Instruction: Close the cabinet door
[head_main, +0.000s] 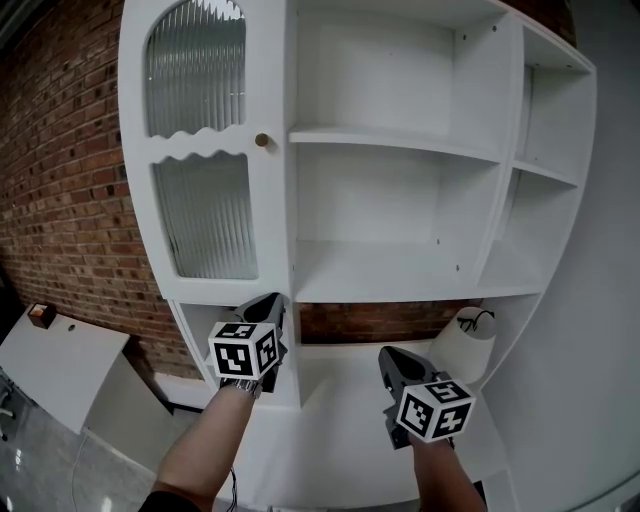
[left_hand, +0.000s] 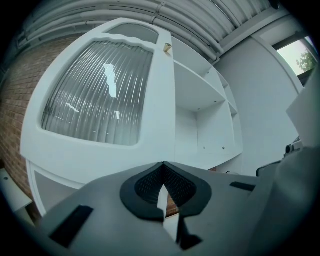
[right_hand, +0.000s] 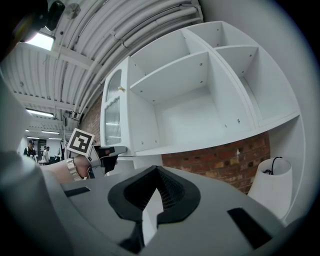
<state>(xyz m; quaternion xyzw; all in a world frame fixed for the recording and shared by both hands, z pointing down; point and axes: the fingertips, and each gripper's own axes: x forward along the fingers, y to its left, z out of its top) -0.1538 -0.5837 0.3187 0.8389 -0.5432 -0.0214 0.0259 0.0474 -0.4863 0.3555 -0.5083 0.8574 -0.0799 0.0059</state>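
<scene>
Door (head_main: 205, 150) on the left of the cabinet (head_main: 545, 150), left gripper (head_main: 266, 310) at its bottom corner.
Both pairs of jaws are pressed together with nothing in them. The left gripper's tip sits just beside the door's lower right corner, and the right gripper (head_main: 397, 362) hangs level before the open shelves (head_main: 390, 140). Whether the door is fully seated I can't tell. Its edge shows, so it may be slightly ajar. It looks like a light, stiff hinged panel, but the ribbed glass panes (head_main: 205, 215) look fragile, so push gently on the white frame (head_main: 272, 220) at the knob (head_main: 262, 141) side, away from the hinges, never on the glass.
</scene>
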